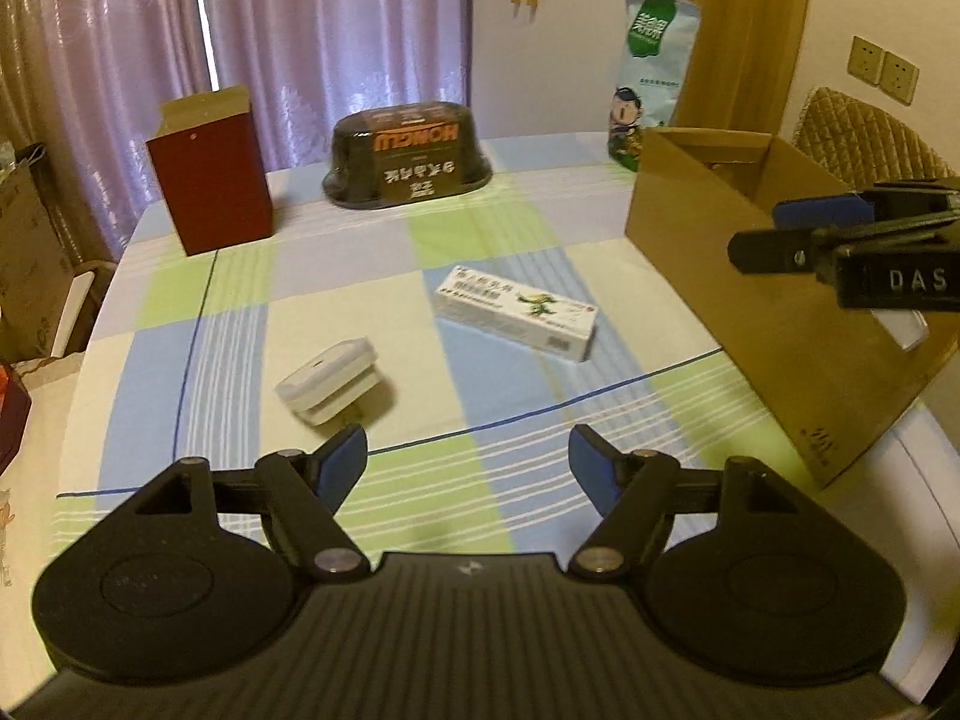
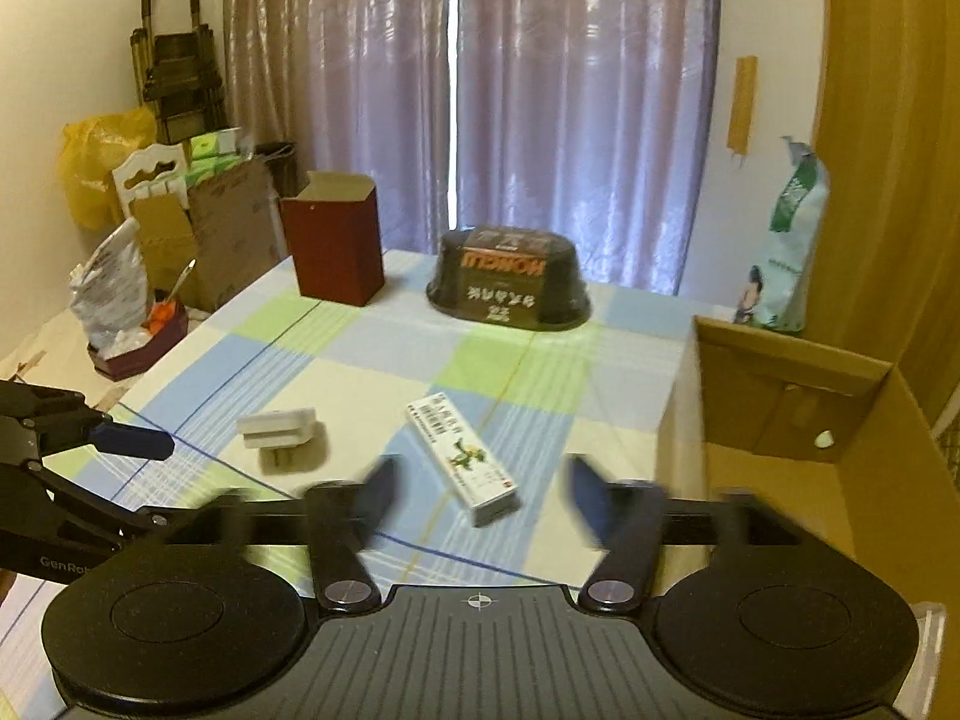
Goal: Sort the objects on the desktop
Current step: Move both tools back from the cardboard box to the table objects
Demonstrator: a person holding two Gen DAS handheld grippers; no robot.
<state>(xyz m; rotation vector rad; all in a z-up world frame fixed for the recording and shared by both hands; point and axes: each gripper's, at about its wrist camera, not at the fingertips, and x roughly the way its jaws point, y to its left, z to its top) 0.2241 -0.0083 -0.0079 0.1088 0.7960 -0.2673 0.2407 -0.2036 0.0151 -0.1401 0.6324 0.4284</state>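
The left gripper (image 1: 467,468) hovers above the checked tablecloth (image 1: 336,276), its blue-padded fingers (image 1: 345,462) spread wide and holding nothing. Just ahead of it lies a small white charger (image 1: 327,381), and further to the right a white medicine box (image 1: 519,312) lies flat. The right gripper (image 2: 480,495) is also spread and empty, above the near end of the medicine box. An open cardboard box (image 1: 762,276) stands at the right side of the table. At the far edge stand a dark red box (image 1: 210,174), a black noodle bowl (image 1: 408,153) and a snack bag (image 1: 651,72)
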